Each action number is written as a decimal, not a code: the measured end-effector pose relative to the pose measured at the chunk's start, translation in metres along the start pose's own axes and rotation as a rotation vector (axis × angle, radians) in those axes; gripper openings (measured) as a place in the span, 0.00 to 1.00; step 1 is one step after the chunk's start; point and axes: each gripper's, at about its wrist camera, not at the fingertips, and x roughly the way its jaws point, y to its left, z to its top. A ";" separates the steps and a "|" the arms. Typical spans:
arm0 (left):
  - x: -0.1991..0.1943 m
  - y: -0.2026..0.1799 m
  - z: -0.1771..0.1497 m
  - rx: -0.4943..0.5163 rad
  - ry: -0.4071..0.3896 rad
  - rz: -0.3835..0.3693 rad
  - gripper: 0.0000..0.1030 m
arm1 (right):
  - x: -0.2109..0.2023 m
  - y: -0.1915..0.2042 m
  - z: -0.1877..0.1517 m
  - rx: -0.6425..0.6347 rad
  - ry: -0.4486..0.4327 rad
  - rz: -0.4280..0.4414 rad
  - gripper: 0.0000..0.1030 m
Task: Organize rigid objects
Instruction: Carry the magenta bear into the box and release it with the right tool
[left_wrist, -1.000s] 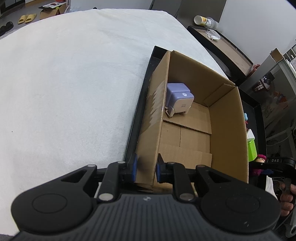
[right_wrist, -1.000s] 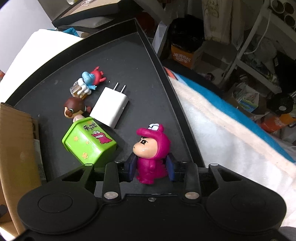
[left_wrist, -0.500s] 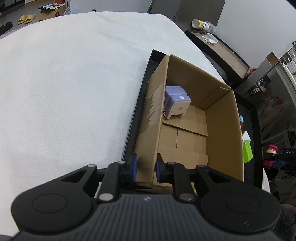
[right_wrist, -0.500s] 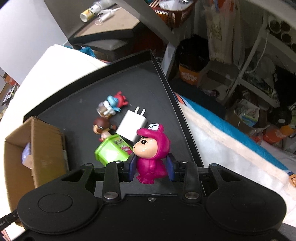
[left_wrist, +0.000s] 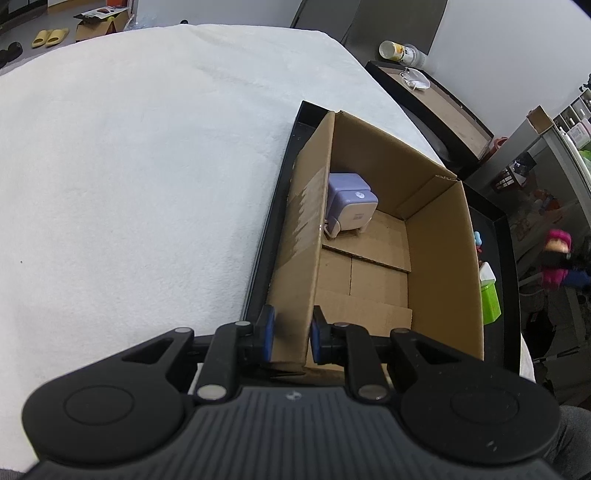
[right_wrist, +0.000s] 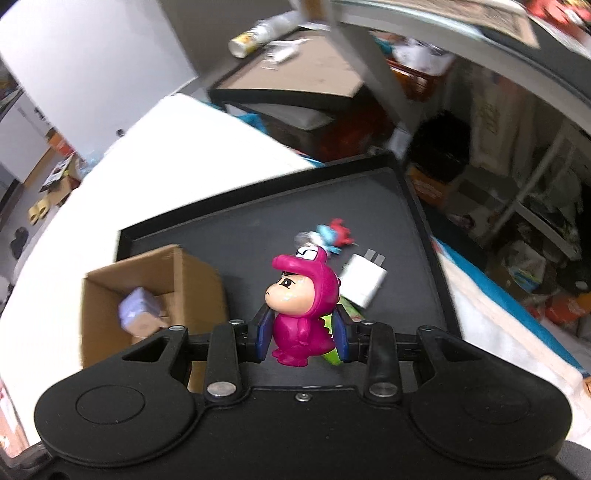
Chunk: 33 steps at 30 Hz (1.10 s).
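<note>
An open cardboard box (left_wrist: 439, 236) (right_wrist: 107, 295) stands on the left part of a black tray (right_wrist: 258, 218) (left_wrist: 504, 236). My left gripper (left_wrist: 291, 334) is shut on the box's near left wall. A lilac gadget (left_wrist: 351, 206) (right_wrist: 138, 310) lies in the box's far corner. My right gripper (right_wrist: 302, 339) is shut on a magenta dinosaur-suit figurine (right_wrist: 301, 306), held high above the tray; the left wrist view shows that figurine (left_wrist: 556, 262) blurred at the right. On the tray lie a white charger (right_wrist: 364, 280), a green box (left_wrist: 489, 301) and a small blue-and-red toy (right_wrist: 330, 236).
The tray rests on a white blanket (left_wrist: 129, 166). A dark side table (left_wrist: 436, 99) with a bottle (left_wrist: 400, 51) stands beyond it. Shelves and clutter (right_wrist: 517, 184) fill the right side. A blue-edged blanket (right_wrist: 498, 295) lies right of the tray.
My right gripper has lifted the magenta figurine off the tray and risen well above it, swinging towards the box side. The left gripper has kept its hold on the box wall.
</note>
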 end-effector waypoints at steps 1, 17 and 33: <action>0.000 0.000 0.000 -0.003 0.000 -0.002 0.18 | -0.001 0.006 0.001 -0.015 -0.003 -0.006 0.32; 0.000 0.001 -0.001 0.019 -0.003 -0.013 0.18 | 0.003 0.082 0.010 -0.147 0.009 0.035 0.32; 0.001 0.007 0.000 -0.006 -0.004 -0.031 0.18 | 0.031 0.130 0.011 -0.262 0.037 0.033 0.33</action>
